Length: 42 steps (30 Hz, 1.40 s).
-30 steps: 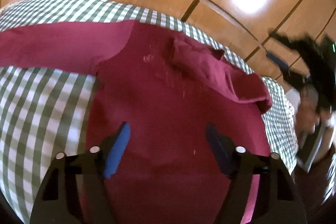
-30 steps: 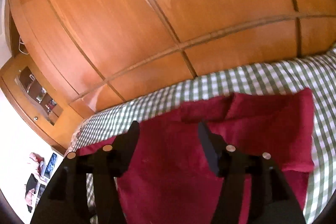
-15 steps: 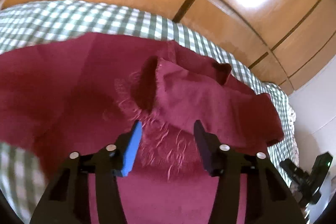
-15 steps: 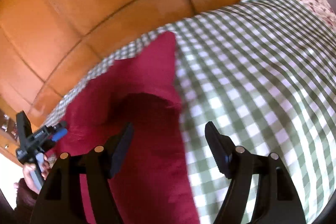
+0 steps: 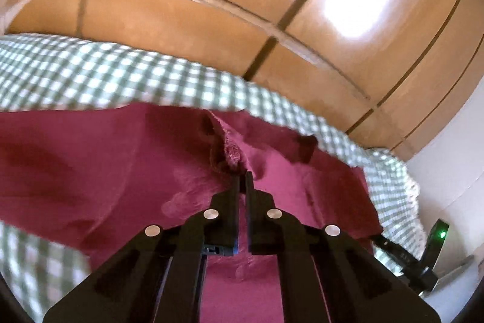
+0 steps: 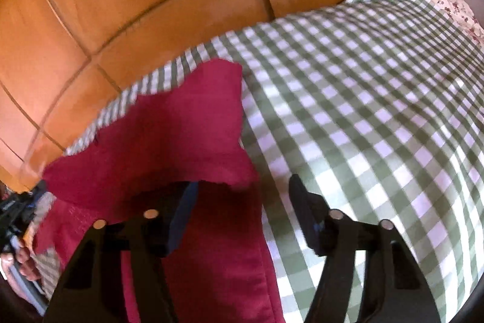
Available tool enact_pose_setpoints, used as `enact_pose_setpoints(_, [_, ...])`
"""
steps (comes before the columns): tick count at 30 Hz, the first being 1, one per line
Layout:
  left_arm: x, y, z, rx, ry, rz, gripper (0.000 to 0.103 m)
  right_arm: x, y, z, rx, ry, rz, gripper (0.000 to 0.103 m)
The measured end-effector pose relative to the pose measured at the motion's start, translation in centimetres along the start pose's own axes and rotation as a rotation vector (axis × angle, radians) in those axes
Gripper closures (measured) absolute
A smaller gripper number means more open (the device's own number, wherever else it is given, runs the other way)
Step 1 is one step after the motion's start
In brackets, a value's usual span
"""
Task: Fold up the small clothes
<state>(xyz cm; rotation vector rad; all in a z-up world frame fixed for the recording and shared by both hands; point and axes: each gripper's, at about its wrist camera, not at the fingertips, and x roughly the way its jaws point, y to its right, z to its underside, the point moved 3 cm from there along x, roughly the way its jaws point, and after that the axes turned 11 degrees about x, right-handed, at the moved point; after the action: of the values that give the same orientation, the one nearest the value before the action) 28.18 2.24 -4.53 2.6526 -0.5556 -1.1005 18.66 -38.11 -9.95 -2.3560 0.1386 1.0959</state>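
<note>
A dark red garment (image 5: 99,171) lies spread on the green-and-white checked bed cover (image 5: 90,74). My left gripper (image 5: 241,176) is shut on a bunched fold of the red garment near its middle. In the right wrist view the red garment (image 6: 169,135) lies left of centre on the checked cover (image 6: 363,111). My right gripper (image 6: 242,199) is open and holds nothing; its jaws stand wide over the garment's right edge, the left finger above red cloth, the right finger above the cover.
A glossy wooden panelled wardrobe (image 5: 211,5) rises behind the bed. A floral pillow (image 6: 453,8) lies at the far right. The other gripper and a hand (image 6: 18,250) show at the lower left of the right wrist view.
My left gripper has moved forward and shut on a fold of the red garment. My right gripper stayed open and dropped a little closer to the garment's right edge.
</note>
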Motion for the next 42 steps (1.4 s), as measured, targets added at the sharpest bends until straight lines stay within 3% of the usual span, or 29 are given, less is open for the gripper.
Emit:
enact_pose_setpoints(2, [0.4,-0.6,1.3,0.027,-0.039,-0.053,0.101,-0.4,-0.2,0.8,-0.041,-0.013,0.003,0.049])
enact_pose_setpoints(5, [1.2,-1.2,2.8,0.034,-0.079,-0.075,0.101,-1.8,-0.8,1.6,-0.114,-0.033,0.002,0.049])
enact_pose_setpoints(11, [0.8,-0.7,3.8,0.075,-0.058,-0.099,0.101,-6.3,-4.4,1.4,-0.232,0.037,-0.095,0.048])
enact_pose_setpoints(14, [0.2,-0.6,3.7,0.078,-0.036,-0.105,0.101,-4.6,-6.7,0.5,-0.236,0.038,-0.099,0.048])
enact_pose_setpoints(19, [0.7,-1.4,4.0,0.102,-0.06,-0.191,0.101,2.6,-7.3,1.6,-0.239,-0.062,0.024,0.049])
enact_pose_setpoints(22, [2.0,-2.9,4.9,0.101,-0.108,-0.31,0.101,3.2,-7.3,2.9,-0.27,0.015,0.042,0.047])
enact_pose_setpoints(25, [1.4,-4.2,5.5,0.033,-0.096,-0.282,0.099,3.1,-7.6,3.6,-0.297,0.051,0.061,0.046])
enact_pose_setpoints(27, [0.0,-4.8,5.7,0.003,-0.071,-0.283,0.082,3.2,-7.9,3.8,-0.308,0.057,0.072,0.045])
enact_pose_setpoints(29, [-1.8,-5.3,6.0,-0.037,-0.019,-0.283,0.045,3.2,-8.2,3.8,-0.317,0.06,0.081,0.044])
enact_pose_setpoints(31, [-4.3,-6.2,6.4,-0.084,0.054,-0.322,0.021,3.4,-8.4,4.1,-0.321,0.065,0.082,0.043])
enact_pose_setpoints(35, [-8.8,-10.3,7.7,-0.245,0.126,-0.343,0.02,3.2,-8.3,3.8,-0.313,0.068,0.068,0.042])
enact_pose_setpoints(40, [-14.4,-18.3,10.3,-0.507,0.171,-0.443,0.02,2.9,-8.3,3.8,-0.314,0.072,0.068,0.042])
enact_pose_setpoints(42, [-16.4,-21.8,11.2,-0.609,0.175,-0.432,0.02,2.9,-8.3,3.8,-0.314,0.072,0.068,0.042])
